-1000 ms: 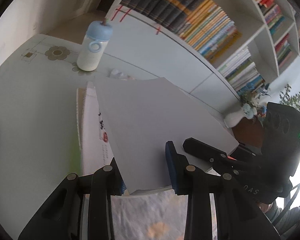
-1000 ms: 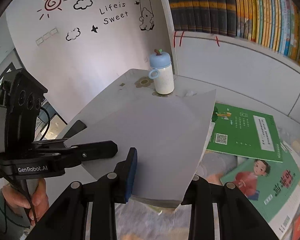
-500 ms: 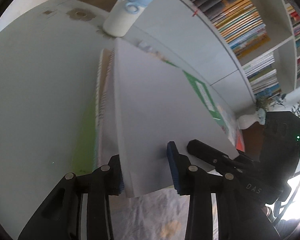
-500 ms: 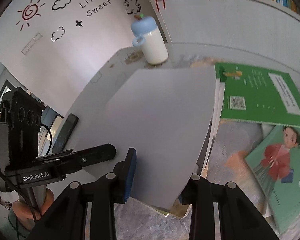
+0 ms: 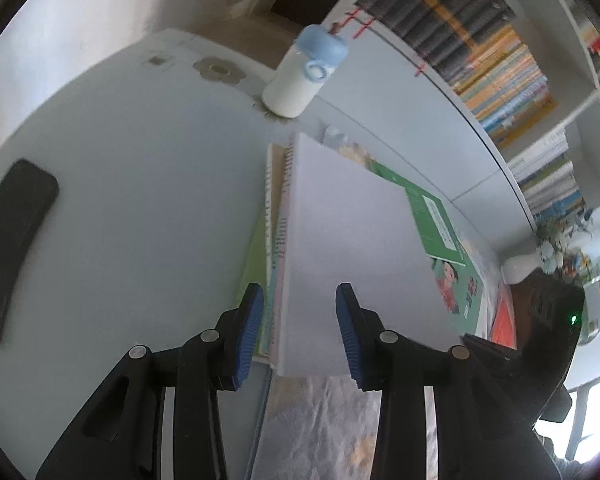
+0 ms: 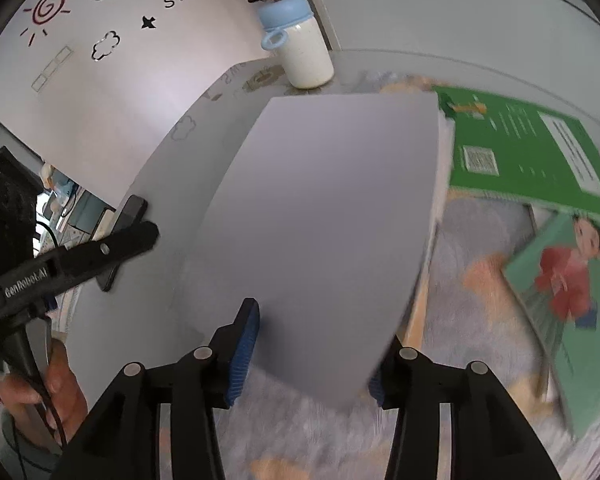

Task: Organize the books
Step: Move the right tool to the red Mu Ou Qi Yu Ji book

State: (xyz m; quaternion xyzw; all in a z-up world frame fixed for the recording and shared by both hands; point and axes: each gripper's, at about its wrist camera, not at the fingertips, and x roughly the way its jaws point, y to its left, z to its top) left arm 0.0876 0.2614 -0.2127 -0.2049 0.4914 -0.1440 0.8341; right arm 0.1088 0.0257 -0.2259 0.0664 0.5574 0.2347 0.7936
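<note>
Plain grey flat book (image 5: 352, 248) lying on the stack of books on the white table (image 5: 140, 184). Left gripper (image 5: 298, 330) and right gripper (image 6: 312, 354) both just opening, book corners between blue pads, grip loose.

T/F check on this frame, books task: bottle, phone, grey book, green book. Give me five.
1. The bottle stands upright with a blue cap. True.
2. A dark phone lies on the table. True.
3. The grey book lies alone on bare table. False: it sits on other books stacked under it.
4. The green book stands on the shelf. False: it lies flat on the table, right of the grey book.
5. The left hand-held gripper is clamped on the grey book. False: its pads stand clear of it.
</note>
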